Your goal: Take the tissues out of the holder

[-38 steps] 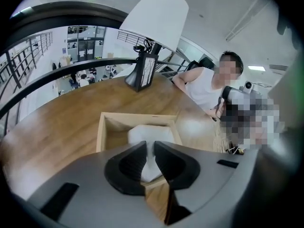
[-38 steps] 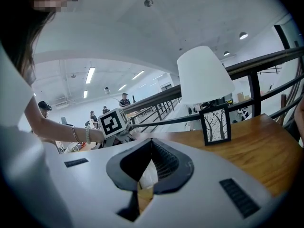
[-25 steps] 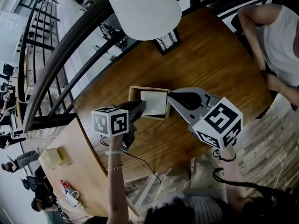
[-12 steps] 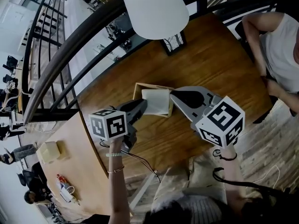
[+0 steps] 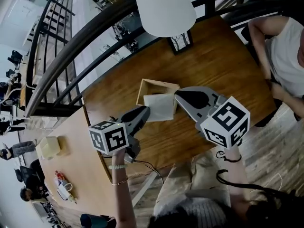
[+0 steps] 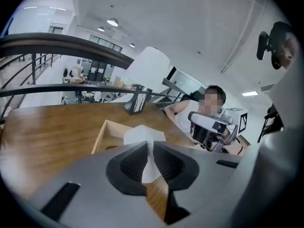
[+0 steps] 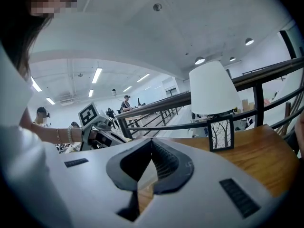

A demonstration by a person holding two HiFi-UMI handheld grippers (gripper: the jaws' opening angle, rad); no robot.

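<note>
Left of the worktop's (image 5: 213, 70) middle sits one wooden holder (image 5: 151, 83), with bare wood open all round it and a railing (image 5: 71, 56) along the far edge. One tissue (image 5: 159, 107) lies over its near rim, pinched in the closed left tongs (image 5: 144, 112). The right tongs (image 5: 176, 95) have their tips together just beside the holder's right wall. One lamp (image 5: 164, 8) and one picture frame (image 5: 181, 41) stand at the far edge. The tissue hides the holder's inside, and a seated person (image 5: 285, 56) is cut off at the right

- Your left gripper (image 5: 141, 113) covers the near corner of the tissue (image 5: 159, 107) in the head view.
- The tissue hides much of the inside of the holder (image 5: 159, 81).
- The lamp shade (image 5: 164, 8) is cut off at the top edge.
</note>
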